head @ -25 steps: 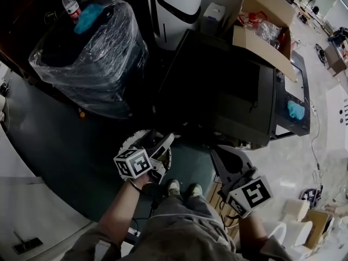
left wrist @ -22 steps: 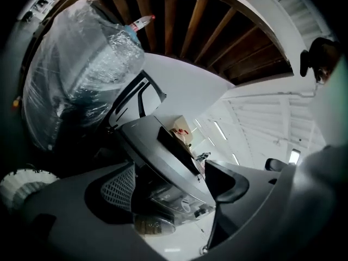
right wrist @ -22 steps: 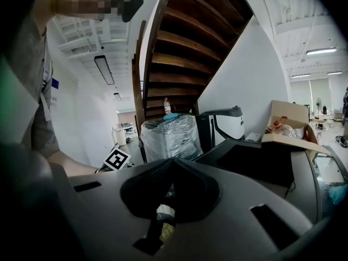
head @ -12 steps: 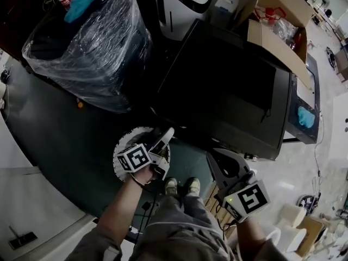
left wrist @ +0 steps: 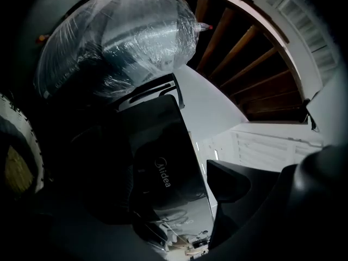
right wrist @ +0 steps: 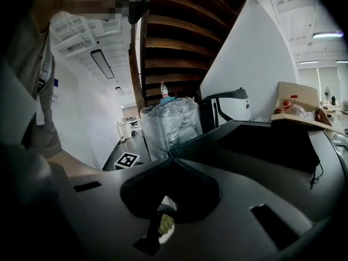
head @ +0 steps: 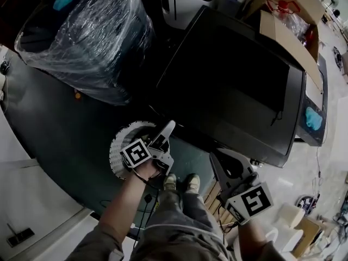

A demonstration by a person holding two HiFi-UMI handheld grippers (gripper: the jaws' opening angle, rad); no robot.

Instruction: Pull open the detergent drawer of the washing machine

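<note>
The washing machine (head: 234, 86) stands close ahead, its detergent drawer lost in the dark front — the reaching step, I judge. My left gripper (head: 165, 132) gapes empty, my right gripper (head: 217, 159) is pinched together on nothing; next, find the drawer's edge.

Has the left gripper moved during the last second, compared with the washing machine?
Yes. The left gripper has moved nearer to the washing machine; in the head view its tips now lie closer to the machine's front edge.
</note>
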